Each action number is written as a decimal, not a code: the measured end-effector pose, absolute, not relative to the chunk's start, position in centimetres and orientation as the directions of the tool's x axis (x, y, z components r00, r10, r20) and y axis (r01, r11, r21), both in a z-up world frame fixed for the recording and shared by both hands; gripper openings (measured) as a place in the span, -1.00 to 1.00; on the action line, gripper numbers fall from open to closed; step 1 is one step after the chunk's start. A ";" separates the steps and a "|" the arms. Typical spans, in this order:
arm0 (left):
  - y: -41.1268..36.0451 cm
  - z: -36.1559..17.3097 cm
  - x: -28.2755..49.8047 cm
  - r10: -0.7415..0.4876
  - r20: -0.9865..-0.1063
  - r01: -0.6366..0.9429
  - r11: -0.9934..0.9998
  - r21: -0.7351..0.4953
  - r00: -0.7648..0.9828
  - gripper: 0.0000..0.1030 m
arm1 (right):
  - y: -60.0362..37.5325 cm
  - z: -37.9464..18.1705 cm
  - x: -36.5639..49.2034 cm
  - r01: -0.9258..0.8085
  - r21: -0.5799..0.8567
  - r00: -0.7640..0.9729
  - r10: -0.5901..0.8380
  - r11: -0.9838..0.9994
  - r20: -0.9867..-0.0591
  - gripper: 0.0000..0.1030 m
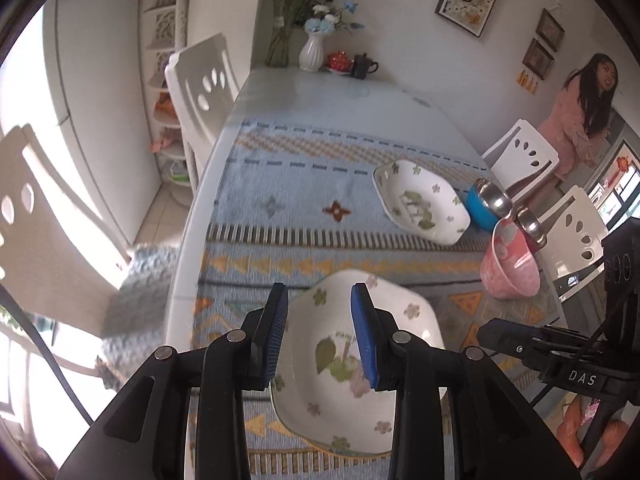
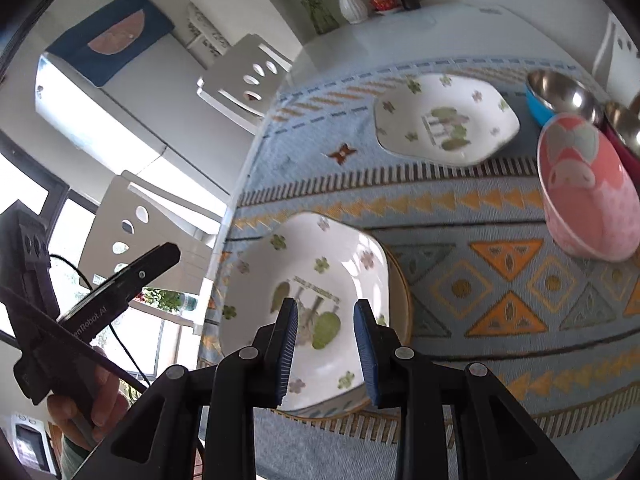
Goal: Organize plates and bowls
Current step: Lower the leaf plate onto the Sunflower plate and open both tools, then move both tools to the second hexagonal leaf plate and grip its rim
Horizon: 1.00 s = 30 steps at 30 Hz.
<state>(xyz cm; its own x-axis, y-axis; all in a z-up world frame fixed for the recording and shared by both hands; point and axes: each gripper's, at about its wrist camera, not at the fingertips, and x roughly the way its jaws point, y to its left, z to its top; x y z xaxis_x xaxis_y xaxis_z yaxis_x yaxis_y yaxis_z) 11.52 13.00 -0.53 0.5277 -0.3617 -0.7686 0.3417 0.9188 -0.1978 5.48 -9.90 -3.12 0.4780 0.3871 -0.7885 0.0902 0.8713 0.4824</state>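
A white floral plate (image 1: 332, 404) (image 2: 320, 264) lies on the patterned cloth near the table's left edge, resting on a tan-rimmed plate (image 2: 403, 292). My left gripper (image 1: 320, 296) hovers over it, open, with nothing between its blue pads. My right gripper (image 2: 326, 308) hangs above the same plate, also open and holding nothing. A second white floral plate (image 1: 420, 204) (image 2: 444, 120) sits farther back. Right of it stand a pink bowl (image 1: 510, 264) (image 2: 588, 200), a blue bowl with a steel lining (image 1: 486, 204) (image 2: 560, 96), and another steel-lined bowl (image 1: 532, 224) (image 2: 624, 128).
White chairs (image 1: 204, 84) (image 1: 524, 156) stand along both sides of the table. At its far end are a white vase (image 1: 312, 52), a red teapot (image 1: 340, 60) and a dark teapot (image 1: 362, 66). A person in pink (image 1: 576, 120) stands at the far right.
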 end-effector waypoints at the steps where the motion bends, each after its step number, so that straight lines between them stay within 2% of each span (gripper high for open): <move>1: 12.9 -0.1 11.7 -0.368 -0.760 0.354 0.915 -0.194 0.536 -0.42 | -10.0 -2.8 5.7 0.090 0.485 0.483 0.388 0.870 -0.785 -0.46; 5: 11.9 1.5 12.5 -0.372 -0.742 0.411 0.901 -0.143 0.558 -0.42 | -11.5 -1.9 6.9 0.128 0.531 0.514 0.402 0.838 -0.758 -0.44; 11: 10.9 2.3 15.1 -0.385 -0.729 0.457 0.883 -0.112 0.565 -0.42 | -12.5 -1.9 9.4 0.152 0.587 0.532 0.435 0.795 -0.726 -0.16; 14: 9.7 3.0 17.1 -0.400 -0.720 0.515 0.854 -0.069 0.567 -0.42 | -12.9 -1.9 11.0 0.148 0.598 0.530 0.448 0.788 -0.720 -0.15; 17: 8.5 3.2 19.6 -0.430 -0.720 0.548 0.833 -0.083 0.544 -0.42 | -14.1 -1.9 12.4 0.173 0.606 0.547 0.436 0.776 -0.715 -0.15; 23: 4.7 1.8 24.0 -0.517 -0.739 0.635 0.756 -0.158 0.432 -0.42 | -18.7 -1.8 15.4 0.317 0.530 0.567 0.291 0.787 -0.771 -0.14; 27: 1.2 -0.3 25.8 -0.504 -0.774 0.664 0.733 -0.149 0.383 -0.42 | -22.4 -3.0 18.2 0.455 0.449 0.518 0.181 0.769 -0.836 -0.14; 30: -0.8 -2.8 27.7 -0.484 -0.815 0.632 0.749 -0.199 0.318 -0.42 | -24.0 -4.3 20.6 0.516 0.377 0.438 0.141 0.769 -0.888 -0.14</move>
<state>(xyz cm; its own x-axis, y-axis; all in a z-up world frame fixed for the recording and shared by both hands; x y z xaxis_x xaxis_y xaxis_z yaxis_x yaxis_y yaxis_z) 27.73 -0.85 -2.85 0.3178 -0.4841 -0.8153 0.6316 0.7494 -0.1988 20.58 -23.98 -4.25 0.4379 0.1410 -0.8879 0.5160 0.7693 0.3767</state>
